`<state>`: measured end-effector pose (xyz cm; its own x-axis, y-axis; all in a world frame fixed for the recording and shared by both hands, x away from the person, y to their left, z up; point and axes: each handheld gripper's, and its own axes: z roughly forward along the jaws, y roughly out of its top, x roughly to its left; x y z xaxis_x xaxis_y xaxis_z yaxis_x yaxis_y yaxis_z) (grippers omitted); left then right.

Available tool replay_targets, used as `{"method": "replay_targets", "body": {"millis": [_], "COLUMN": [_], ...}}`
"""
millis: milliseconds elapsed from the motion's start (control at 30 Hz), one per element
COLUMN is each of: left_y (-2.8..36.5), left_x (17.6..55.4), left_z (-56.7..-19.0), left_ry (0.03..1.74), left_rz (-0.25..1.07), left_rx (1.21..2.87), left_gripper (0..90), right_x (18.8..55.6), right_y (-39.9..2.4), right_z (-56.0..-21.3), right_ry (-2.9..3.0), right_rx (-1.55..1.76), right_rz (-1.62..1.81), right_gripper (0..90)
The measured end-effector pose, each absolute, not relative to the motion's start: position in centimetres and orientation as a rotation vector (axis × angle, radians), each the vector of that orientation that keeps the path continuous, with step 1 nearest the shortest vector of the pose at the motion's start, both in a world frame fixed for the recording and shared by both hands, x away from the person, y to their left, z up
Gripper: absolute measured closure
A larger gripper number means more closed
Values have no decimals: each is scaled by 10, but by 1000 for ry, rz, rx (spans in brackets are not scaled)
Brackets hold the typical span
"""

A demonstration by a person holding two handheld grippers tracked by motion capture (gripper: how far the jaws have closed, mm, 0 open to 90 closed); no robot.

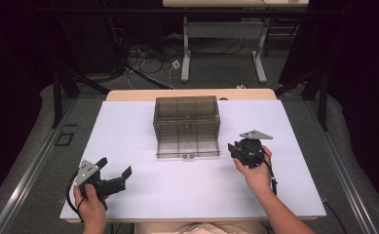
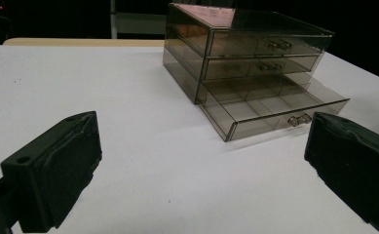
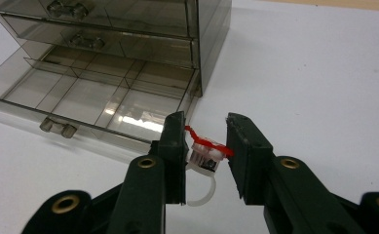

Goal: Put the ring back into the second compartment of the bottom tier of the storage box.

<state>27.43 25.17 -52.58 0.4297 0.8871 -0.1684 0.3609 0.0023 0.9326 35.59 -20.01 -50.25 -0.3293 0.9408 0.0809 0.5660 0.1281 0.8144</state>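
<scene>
Between the pads of the right gripper point(image 3: 205, 151) sits a small white ring point(image 3: 204, 161) with a red string or tag across its top; the jaws are clamped on it, its white band hanging below the pads. Just ahead of these fingers and a little to their left lies the bottom drawer point(image 3: 99, 105) of a smoky clear drawer box point(image 3: 143, 29), pulled out toward the person. The drawer is split into compartments by clear dividers, and as far as can be seen they hold nothing; the ring hangs just outside the drawer's near right corner, above the sheet. The two upper drawers are pushed in, each with a small clear handle.

The left gripper point(image 2: 201, 165) has its jaws spread wide with nothing between them. The drawer box point(image 2: 245, 63) stands well ahead of its fingers, the pulled-out drawer facing it.

Everything rests on a white sheet point(image 1: 192, 180) covering a light wooden table point(image 1: 128, 93). Beyond the table's far edge are grey floor, loose cables and the legs of another desk point(image 1: 187, 58), with dark curtains at both sides.

In the high view, the right hand point(image 1: 255, 170) holds its gripper point(image 1: 243, 148) beside the box's right front corner, pointed left toward the drawer. The left hand point(image 1: 90, 197) holds its gripper point(image 1: 115, 171) low near the table's front left, well apart from the box, pointed right.
</scene>
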Motion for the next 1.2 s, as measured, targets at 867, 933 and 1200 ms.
{"method": "replay_targets", "body": {"millis": [867,933,1200], "left_y": [252,253,253], "left_x": [274,275,274], "left_z": [-526,-526,-526], "left_ry": [1126,1127,1125], "left_rz": [593,593,593], "left_rx": [1576,1577,1576], "left_gripper": [3,3,3], "right_x": [375,376,382], "right_y": [-164,-161,-146], "right_z": [-480,-479,-478], "right_ry": [2028,2038,2063], "right_rx": [1384,1362,1355], "right_rz": [1113,1116,1117], "right_gripper": [694,694,694]}}
